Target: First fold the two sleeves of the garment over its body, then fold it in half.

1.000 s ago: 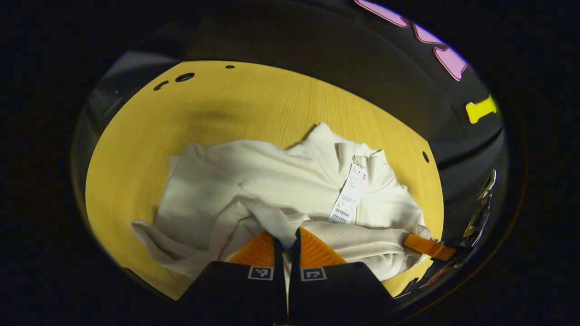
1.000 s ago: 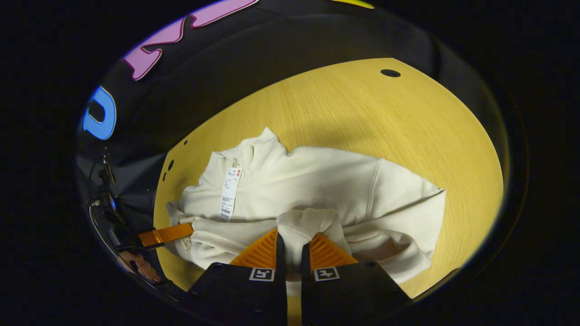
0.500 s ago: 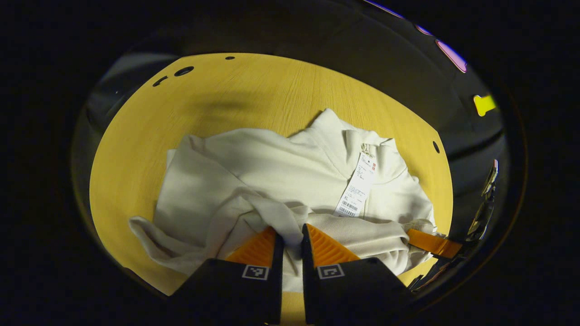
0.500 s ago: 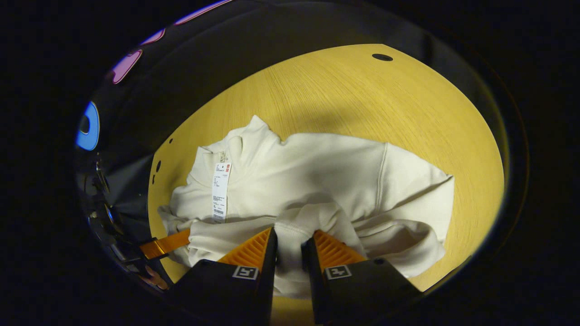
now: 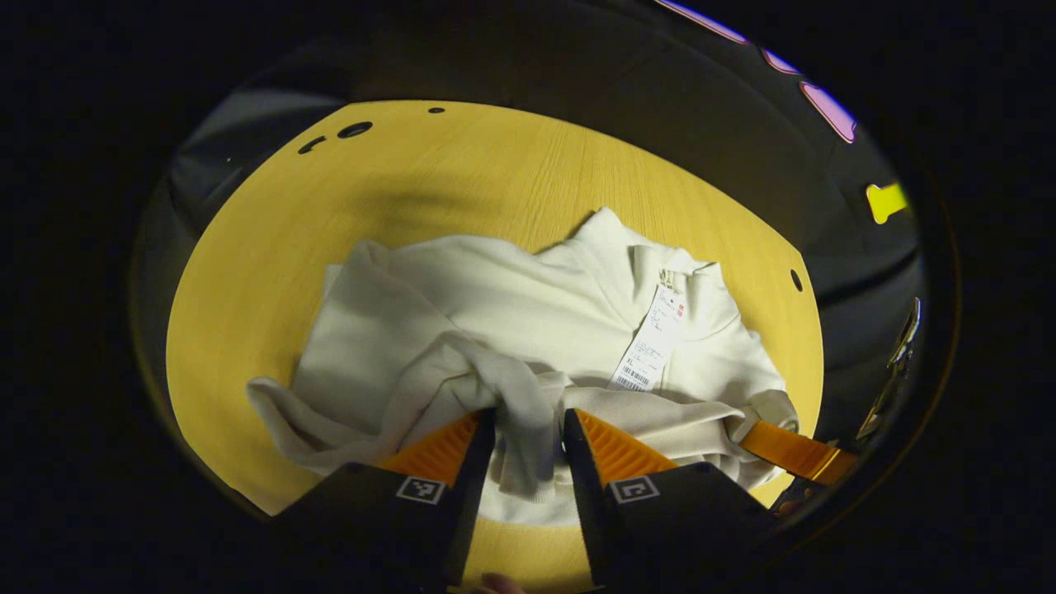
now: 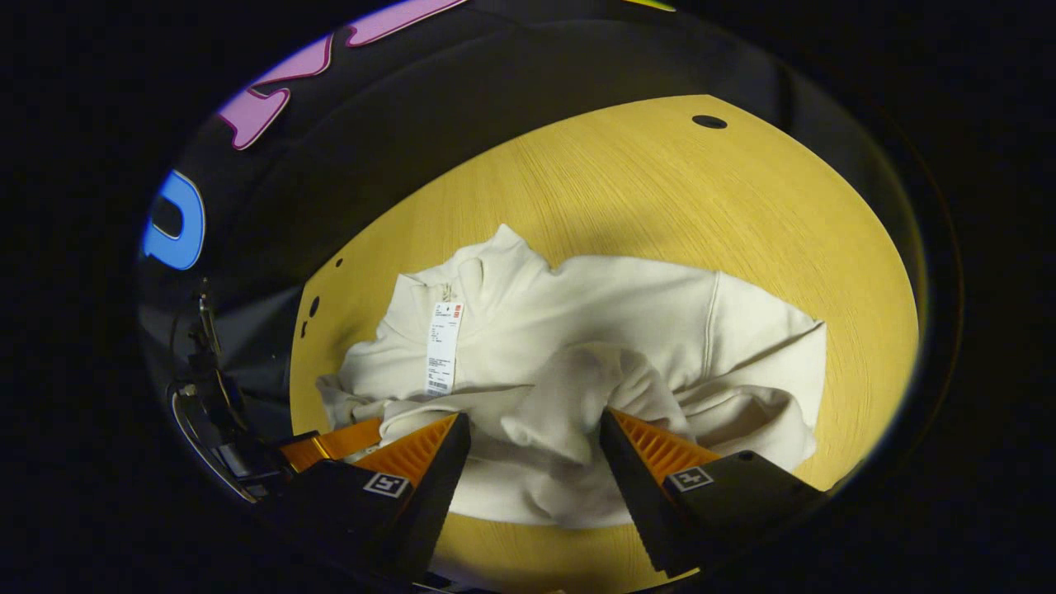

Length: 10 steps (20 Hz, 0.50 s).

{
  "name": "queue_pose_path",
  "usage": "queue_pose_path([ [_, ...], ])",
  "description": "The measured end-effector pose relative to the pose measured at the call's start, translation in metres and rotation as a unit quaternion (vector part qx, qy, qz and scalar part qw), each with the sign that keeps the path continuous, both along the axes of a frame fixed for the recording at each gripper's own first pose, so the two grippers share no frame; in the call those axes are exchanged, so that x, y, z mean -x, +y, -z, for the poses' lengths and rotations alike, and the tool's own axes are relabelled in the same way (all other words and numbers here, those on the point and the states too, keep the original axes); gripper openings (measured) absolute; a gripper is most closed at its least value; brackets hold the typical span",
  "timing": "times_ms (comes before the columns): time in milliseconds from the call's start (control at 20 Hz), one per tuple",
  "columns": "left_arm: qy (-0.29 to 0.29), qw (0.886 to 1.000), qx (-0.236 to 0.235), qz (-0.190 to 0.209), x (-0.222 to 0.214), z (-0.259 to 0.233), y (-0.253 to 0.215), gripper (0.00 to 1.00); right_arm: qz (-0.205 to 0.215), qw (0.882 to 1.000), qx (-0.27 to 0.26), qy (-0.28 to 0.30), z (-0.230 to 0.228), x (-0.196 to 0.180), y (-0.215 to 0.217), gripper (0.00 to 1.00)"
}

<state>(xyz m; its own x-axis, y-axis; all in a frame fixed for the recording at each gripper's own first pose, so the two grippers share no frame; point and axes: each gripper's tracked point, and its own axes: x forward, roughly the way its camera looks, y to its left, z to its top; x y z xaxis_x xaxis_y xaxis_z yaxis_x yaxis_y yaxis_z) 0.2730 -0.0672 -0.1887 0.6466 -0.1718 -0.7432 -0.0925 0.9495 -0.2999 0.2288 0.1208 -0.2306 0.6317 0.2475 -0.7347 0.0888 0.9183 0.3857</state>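
A white garment (image 6: 594,330) lies on the wooden table (image 6: 701,206); a hang tag (image 6: 443,346) hangs at the collar, its print too small to read; the collar points toward the far edge, the body running crosswise; both sleeves lie over the body; bare wood beyond and to the sides; left gripper (image 5: 523,445) slightly parted around a sleeve end; right gripper (image 6: 535,450) wide apart.

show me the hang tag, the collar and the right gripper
hang tag (image 6: 443,346), right gripper view, middle of the paper.
collar (image 5: 615,247), left gripper view, its raised fold.
right gripper (image 6: 535,441), right gripper view, midway between the fingertips.
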Motion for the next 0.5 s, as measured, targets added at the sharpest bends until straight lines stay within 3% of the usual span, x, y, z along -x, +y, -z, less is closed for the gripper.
queue_pose_path([
  [200,-0.054,0.999,-0.001,0.009,0.026,-0.035,0.004,0.86,0.007,0.999,0.001,-0.041,-0.035,0.022,-0.009,0.97],
  [500,-0.117,0.993,-0.005,0.006,0.081,-0.069,0.022,0.88,-0.009,0.995,0.023,-0.097,-0.073,0.071,-0.012,0.97],
])
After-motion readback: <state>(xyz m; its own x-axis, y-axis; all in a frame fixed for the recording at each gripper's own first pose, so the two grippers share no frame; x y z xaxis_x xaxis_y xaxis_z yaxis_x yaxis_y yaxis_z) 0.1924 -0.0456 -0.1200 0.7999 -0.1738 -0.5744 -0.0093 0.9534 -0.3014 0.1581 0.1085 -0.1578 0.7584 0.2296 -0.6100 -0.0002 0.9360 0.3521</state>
